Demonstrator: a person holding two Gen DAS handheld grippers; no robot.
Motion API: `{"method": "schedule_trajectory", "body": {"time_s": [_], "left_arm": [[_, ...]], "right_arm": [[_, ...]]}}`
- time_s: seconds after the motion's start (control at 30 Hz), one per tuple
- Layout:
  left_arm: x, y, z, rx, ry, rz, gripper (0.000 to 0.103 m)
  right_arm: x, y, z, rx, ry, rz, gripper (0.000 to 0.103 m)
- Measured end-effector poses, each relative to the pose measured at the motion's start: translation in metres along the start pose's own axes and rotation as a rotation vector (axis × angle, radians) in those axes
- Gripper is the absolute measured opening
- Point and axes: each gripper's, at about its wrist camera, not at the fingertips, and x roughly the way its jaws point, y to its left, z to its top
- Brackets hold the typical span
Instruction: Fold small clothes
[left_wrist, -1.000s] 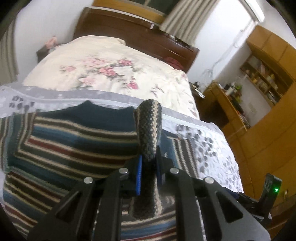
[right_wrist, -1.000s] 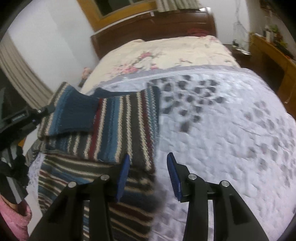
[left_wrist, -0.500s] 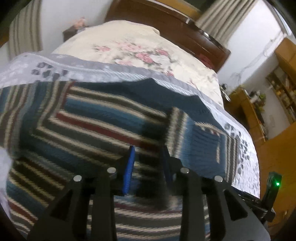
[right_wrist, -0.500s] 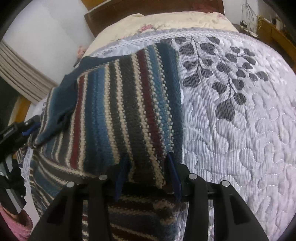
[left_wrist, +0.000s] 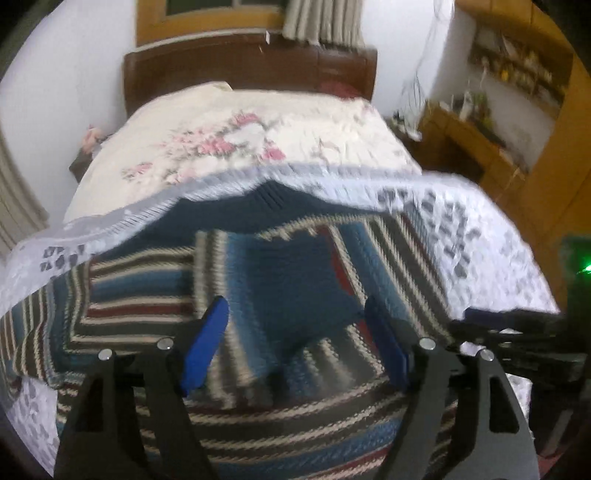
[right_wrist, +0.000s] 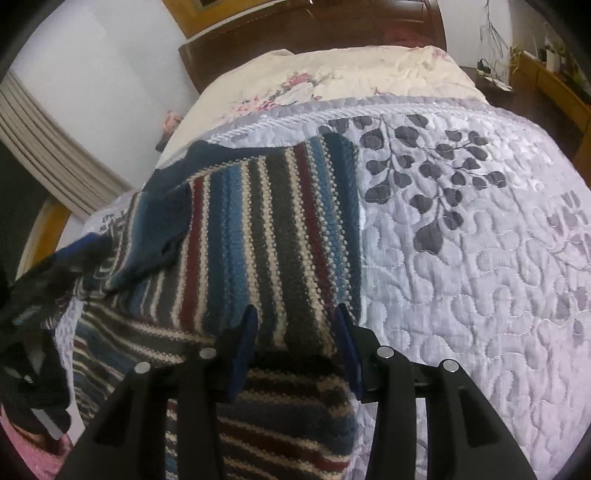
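Knitted striped sweater (right_wrist: 273, 236) on bed (right_wrist: 480, 280): thick, soft, limp, non-slip; best pinched at folded edges. Left tongs (left_wrist: 295, 332) and right tongs (right_wrist: 295, 328) released, empty.

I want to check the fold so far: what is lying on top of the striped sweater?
Both sleeves are folded across the sweater, the dark blue cuff of one overlapping the other. Under the sweater lies the quilted bedspread; the sweater's front beneath the sleeves is covered.

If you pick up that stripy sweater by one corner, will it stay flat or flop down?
Probably flop: the sweater is soft knit, already bent over itself in folds. It likely won't slide much, since its bumpy yarn lies on a quilted bedspread.
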Motion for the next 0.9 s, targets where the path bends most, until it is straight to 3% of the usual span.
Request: {"method": "schedule_trajectory", "body": {"time_s": [0.2, 0.27, 0.37, 0.43, 0.5, 0.67, 0.77, 0.87, 0.9], "left_arm": [[0.048, -0.009, -0.009, 0.049, 0.089, 0.06, 0.076], [0.057, -0.005, -0.01, 0.045, 0.101, 0.085, 0.068], [0.055, 0.008, -0.007, -0.016, 0.085, 0.078, 0.043], [0.05, 0.018, -0.005, -0.061, 0.079, 0.048, 0.013], [0.038, 0.033, -0.003, -0.122, 0.054, 0.016, 0.0], [0.0, 0.078, -0.001, -0.267, -0.061, -0.006, 0.0], [-0.014, 0.087, 0.0, -0.271, -0.093, 0.01, 0.002], [-0.016, 0.065, 0.0, -0.177, -0.081, 0.013, 0.033], [-0.015, 0.052, -0.001, -0.138, -0.073, 0.008, 0.05]], "right_arm": [[-0.005, -0.013, -0.005, 0.029, 0.006, -0.005, 0.044], [-0.004, -0.012, -0.005, 0.03, 0.009, -0.004, 0.044], [-0.005, -0.01, -0.005, 0.028, 0.008, -0.001, 0.044], [-0.002, -0.008, -0.004, 0.029, 0.01, 0.0, 0.044], [0.0, -0.006, -0.002, 0.029, 0.01, 0.002, 0.044], [0.007, 0.008, 0.006, 0.007, 0.011, 0.016, 0.044], [0.009, 0.014, 0.009, -0.003, 0.011, 0.023, 0.044], [0.013, 0.018, 0.011, 0.001, 0.014, 0.029, 0.044], [0.012, 0.018, 0.011, 0.001, 0.014, 0.029, 0.045]]}}
